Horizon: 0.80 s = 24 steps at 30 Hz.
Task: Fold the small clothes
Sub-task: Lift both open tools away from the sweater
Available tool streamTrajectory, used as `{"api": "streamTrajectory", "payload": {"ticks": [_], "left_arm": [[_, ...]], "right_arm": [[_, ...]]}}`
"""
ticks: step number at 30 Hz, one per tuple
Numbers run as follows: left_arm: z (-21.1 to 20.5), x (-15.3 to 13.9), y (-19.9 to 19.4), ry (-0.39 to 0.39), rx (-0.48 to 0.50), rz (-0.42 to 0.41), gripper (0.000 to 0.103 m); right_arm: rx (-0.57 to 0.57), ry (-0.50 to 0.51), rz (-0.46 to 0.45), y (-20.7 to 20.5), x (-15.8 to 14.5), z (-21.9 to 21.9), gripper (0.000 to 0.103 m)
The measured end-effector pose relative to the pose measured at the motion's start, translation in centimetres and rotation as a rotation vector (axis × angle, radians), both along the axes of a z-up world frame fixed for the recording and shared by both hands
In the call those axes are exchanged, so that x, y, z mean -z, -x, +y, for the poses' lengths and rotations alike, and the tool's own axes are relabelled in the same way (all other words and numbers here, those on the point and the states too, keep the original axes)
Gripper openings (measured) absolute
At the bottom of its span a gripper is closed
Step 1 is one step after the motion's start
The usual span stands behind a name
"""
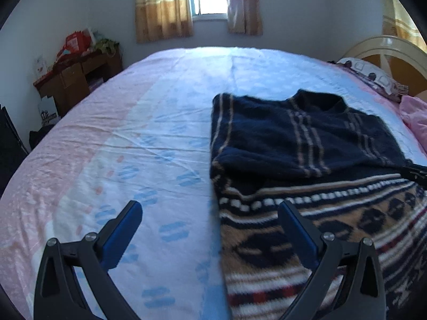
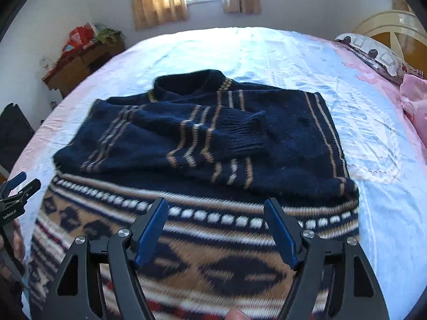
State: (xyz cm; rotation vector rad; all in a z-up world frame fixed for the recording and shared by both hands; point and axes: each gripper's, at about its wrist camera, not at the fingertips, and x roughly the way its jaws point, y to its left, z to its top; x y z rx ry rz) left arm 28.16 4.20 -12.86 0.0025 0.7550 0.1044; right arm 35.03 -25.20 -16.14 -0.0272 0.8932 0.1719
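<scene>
The sweater (image 2: 202,138) is fuzzy knitted wool, its cuff (image 2: 245,136) ribbed. The bed sheet (image 1: 149,133) looks like smooth, faintly shiny cloth — finely creased. The fingers (image 2: 149,229) are matt black plastic with blue pads and bright metal screws (image 2: 124,232). The headboard (image 1: 384,50) is glossy — the desk (image 1: 77,80) dull brown wood.

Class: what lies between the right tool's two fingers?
Only the sweater's patterned band, untouched; the right tool is open, in the right wrist view.

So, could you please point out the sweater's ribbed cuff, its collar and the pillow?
ribbed cuff (image 2: 244,133), right wrist view, middle of ribbing.
collar (image 2: 192,81), right wrist view, front band.
pillow (image 2: 373,53), right wrist view, patterned top.
</scene>
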Motion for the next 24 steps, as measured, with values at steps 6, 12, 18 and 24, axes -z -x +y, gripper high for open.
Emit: {"api": "streamTrajectory", "payload": {"ticks": [6, 12, 18, 24], "left_arm": [[-0.7, -1.9, 2.6, 0.018, 0.024, -0.048, 0.103], [-1.7, -3.4, 5.2, 0.027, 0.075, -0.078, 0.103], [-2.5, -3.8, 7.8, 0.011, 0.106, -0.087, 0.103], [-2.9, -4.3, 10.1, 0.03, 0.129, -0.091, 0.103]], "right_arm": [[-0.049, -0.038, -0.031, 3.6, -1.0, 1.2, 0.075], [-0.076, -0.069, -0.042, 7.2, -1.6, 1.5, 0.075], [-0.09, -0.055, -0.048, 10.3, -1.7, 1.3, 0.075], [-0.075, -0.066, -0.036, 12.7, -1.3, 0.1, 0.075]]}}
